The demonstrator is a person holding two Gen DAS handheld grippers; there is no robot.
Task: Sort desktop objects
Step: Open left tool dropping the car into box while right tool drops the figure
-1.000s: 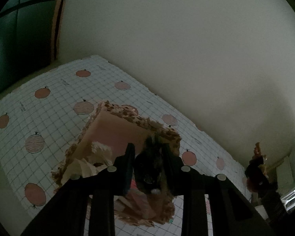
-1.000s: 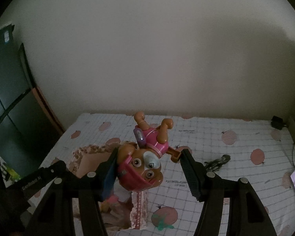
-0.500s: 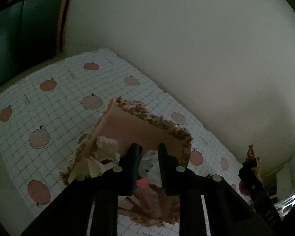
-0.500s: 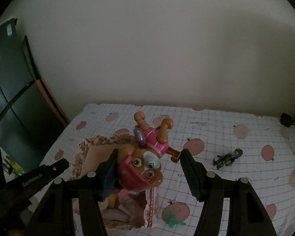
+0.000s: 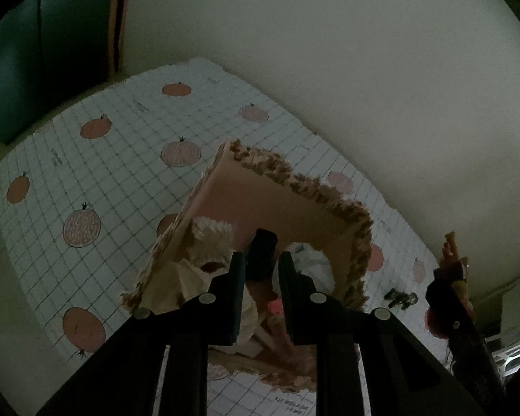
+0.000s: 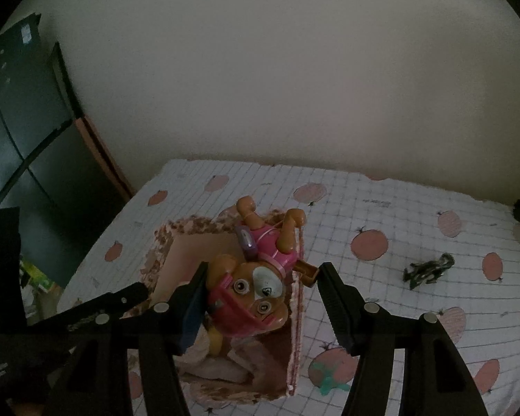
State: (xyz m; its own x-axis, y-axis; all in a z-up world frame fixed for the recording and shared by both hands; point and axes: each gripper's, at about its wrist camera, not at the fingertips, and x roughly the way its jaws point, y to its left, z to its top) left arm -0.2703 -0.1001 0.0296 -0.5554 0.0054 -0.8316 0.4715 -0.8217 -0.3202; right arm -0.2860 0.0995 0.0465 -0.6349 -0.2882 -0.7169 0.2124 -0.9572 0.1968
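Pink open-topped box with brown patterned rim (image 6: pixel 296 315) — interior crowded with crumpled white paper (image 5: pixel 211 232). Left black gripper (image 5: pixel 260 265) occupies its opening. White gridded tablecloth with pink fruit print (image 6: pixel 398 215) lies clear except a small dark tangled object (image 6: pixel 428 270) — well apart from box.

Dim room, low light. Plain off-white wall (image 6: pixel 277 69) fills most of what I see and runs along the far edge of the table w/ grid-and-fruit-print cloth (image 6: pixel 416 215). Dark green panelled cabinet (image 6: pixel 24 131) stands past the table's left edge, w/ an orange-brown trim strip (image 5: pixel 118 20) btwn it and the wall.
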